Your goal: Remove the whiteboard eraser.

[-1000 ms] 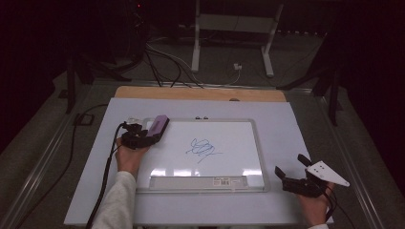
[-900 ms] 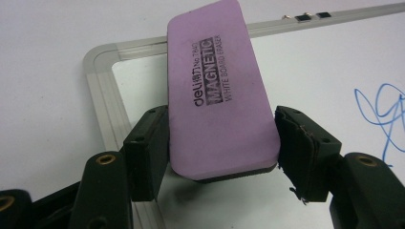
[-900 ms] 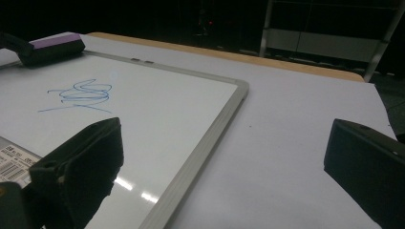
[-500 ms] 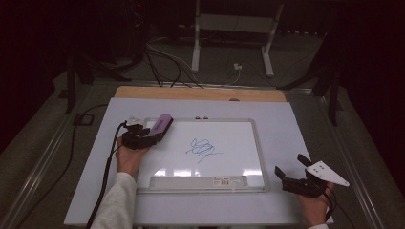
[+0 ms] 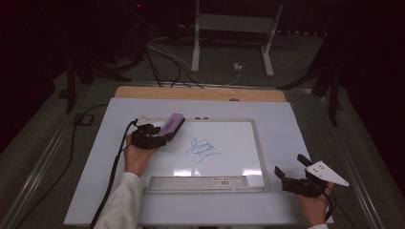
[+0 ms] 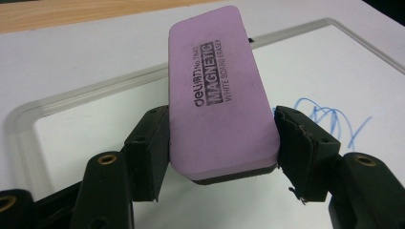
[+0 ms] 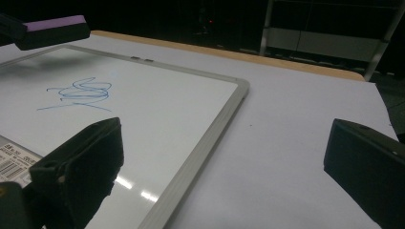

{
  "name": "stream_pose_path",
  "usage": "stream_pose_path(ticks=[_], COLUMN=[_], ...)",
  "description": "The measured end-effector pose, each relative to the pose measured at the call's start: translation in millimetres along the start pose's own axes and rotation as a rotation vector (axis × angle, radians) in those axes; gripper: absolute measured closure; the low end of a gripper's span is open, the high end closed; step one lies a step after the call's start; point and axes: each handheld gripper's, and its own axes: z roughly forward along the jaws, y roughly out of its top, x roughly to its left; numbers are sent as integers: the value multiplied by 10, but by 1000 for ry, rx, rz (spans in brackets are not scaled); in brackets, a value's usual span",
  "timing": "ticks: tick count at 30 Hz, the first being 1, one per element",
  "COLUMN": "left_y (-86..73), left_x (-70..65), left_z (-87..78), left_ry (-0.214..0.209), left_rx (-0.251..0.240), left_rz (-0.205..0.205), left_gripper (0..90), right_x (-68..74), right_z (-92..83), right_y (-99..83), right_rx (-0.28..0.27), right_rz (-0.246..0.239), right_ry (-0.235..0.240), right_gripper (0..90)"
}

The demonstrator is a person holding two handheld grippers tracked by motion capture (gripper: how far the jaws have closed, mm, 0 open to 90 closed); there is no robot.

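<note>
With its jaws clamped on the long sides of the purple magnetic whiteboard eraser (image 6: 219,95), the left gripper (image 5: 152,136) holds it just above the top-left corner of the whiteboard (image 5: 239,143), so wiping looks about to start. Next, I'd judge, the eraser must drop flat and sweep right across the blue scribble (image 5: 203,149). Off the board's lower-right corner, the right gripper (image 5: 292,177) sits over the worktop (image 5: 286,112), jaws apart and empty.
</note>
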Motion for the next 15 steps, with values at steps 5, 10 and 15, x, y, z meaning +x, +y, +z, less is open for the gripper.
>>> stream_pose_path(ticks=[5,10,15], left_y=[-1,-6,-40], left_x=[-131,-276,-414], left_z=[46,97,191], left_ry=[-25,-42,-50], left_rx=[20,35,61], left_rz=[31,63,101], left_gripper=[410,410,410], right_x=[1,2,-2], right_z=[-1,-4,-9], right_y=[1,2,2], right_rx=[0,-1,-2], right_rz=[-1,-1,0], right_ry=[0,0,-1], right_gripper=[4,4,4])
